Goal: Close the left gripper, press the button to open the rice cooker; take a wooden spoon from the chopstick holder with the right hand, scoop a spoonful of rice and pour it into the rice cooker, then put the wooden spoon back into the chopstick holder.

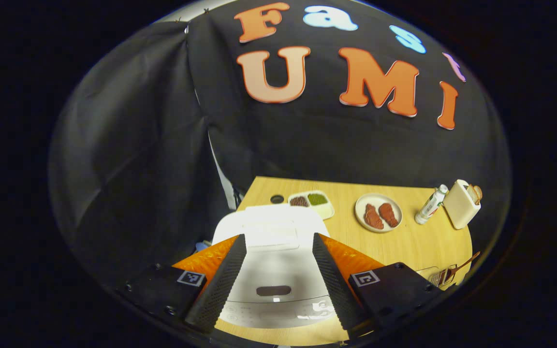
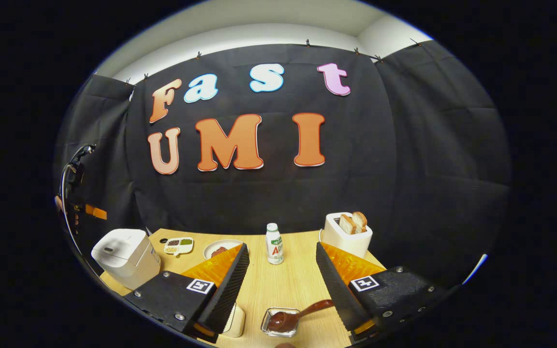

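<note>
The left gripper (image 1: 274, 280) is hovering over the white rice cooker (image 1: 273, 261), its jaws spread wide with the closed lid showing between them; the dark button (image 1: 273, 290) on the lid is sitting uncovered in the gap. Beyond the rice cooker on the wooden table (image 1: 404, 246), a divided dish (image 1: 312, 202), a plate of meat (image 1: 378, 212), a small bottle (image 1: 431, 204) and a toaster (image 1: 461, 204) are lining the back edge. The right gripper (image 2: 282, 285) is hanging open as well, gripping nothing. Below it a wooden spoon (image 2: 293, 316) is resting in a small clear container (image 2: 281, 323), well right of the rice cooker. A pale holder (image 2: 234, 320) is standing beside that container.
</note>
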Action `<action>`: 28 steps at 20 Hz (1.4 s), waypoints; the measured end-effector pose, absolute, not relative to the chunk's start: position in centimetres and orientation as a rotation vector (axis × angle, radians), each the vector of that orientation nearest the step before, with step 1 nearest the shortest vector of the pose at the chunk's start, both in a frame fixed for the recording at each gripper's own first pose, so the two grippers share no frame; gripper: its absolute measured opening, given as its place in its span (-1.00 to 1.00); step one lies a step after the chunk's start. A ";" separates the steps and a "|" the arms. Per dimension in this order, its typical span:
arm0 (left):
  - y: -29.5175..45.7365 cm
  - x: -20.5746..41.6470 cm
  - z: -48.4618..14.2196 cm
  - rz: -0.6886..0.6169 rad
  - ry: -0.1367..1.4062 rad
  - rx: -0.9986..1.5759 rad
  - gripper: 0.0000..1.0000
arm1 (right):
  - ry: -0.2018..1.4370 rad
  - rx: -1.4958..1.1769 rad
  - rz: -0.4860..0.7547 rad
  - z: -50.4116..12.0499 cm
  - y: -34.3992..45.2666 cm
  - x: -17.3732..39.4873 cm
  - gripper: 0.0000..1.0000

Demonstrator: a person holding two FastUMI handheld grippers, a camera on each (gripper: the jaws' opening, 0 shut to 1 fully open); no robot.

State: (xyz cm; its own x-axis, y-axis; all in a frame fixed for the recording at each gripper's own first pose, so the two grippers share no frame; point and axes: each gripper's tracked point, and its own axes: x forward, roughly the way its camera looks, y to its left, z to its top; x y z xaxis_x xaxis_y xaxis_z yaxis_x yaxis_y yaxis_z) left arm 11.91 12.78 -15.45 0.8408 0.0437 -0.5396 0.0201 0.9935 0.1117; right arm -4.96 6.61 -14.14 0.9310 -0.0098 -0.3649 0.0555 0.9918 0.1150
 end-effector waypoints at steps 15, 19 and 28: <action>8.2 -2.4 -7.0 0.078 0.097 0.073 0.89 | 0.205 0.130 0.277 -8.5 20.8 2.3 0.75; 7.2 -3.7 -6.4 0.087 0.046 0.112 0.90 | 0.118 0.147 0.278 -6.1 22.3 3.0 0.75; 7.8 -4.2 -6.5 0.105 0.044 0.089 0.90 | 0.009 0.169 0.260 -3.3 22.2 3.1 0.77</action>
State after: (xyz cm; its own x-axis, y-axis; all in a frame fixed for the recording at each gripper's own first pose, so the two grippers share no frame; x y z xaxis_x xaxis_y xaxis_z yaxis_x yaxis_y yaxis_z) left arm -4.16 7.83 -6.48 0.9935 0.1064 -0.0396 -0.1025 0.9905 0.0913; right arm 3.14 22.23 -3.34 0.9664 0.2569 0.0132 -0.2554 0.9523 0.1670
